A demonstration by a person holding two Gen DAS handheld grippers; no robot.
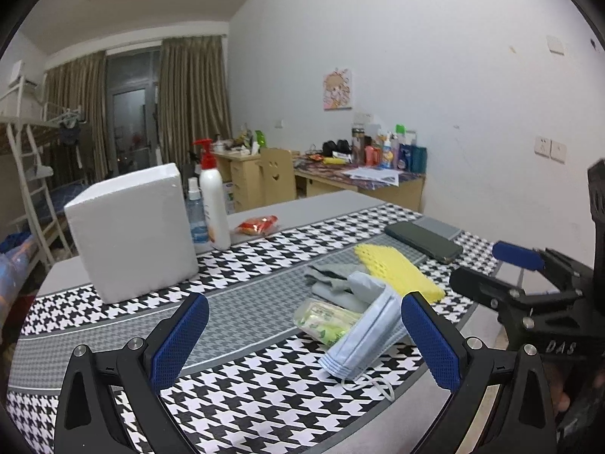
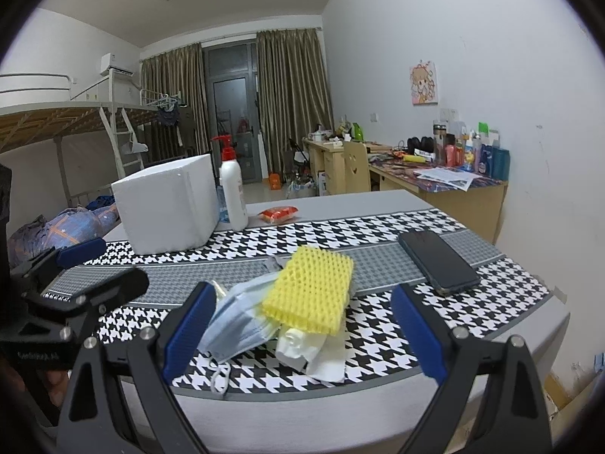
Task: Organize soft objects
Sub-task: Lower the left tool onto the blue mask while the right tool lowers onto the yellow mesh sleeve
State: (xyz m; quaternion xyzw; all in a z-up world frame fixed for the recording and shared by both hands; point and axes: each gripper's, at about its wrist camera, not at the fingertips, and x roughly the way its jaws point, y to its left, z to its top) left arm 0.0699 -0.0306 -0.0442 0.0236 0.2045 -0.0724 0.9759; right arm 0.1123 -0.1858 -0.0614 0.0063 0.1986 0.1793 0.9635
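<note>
Two grippers hang over the houndstooth-covered surface [image 2: 397, 227], the left gripper [image 1: 304, 335] and right gripper [image 2: 298, 331] both with jaws apart and empty. Between them lies a heap: blue face masks [image 1: 363, 335], a yellow foam net [image 2: 312, 289], a tissue pack [image 1: 325, 319]. Nearby, a white foam box [image 1: 132, 230] stands upright.

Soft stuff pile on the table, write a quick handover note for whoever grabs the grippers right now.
Left gripper: open, empty, facing the pile.
Right gripper: open, empty, facing the pile from the other side.
Pile on the houndstooth cloth: blue face masks, yellow foam net on top, tissue pack, white items underneath. White foam box stands at the back; phone beside the pile.
Done: nothing sorted, as far as things lie.
Left: all of it.
</note>
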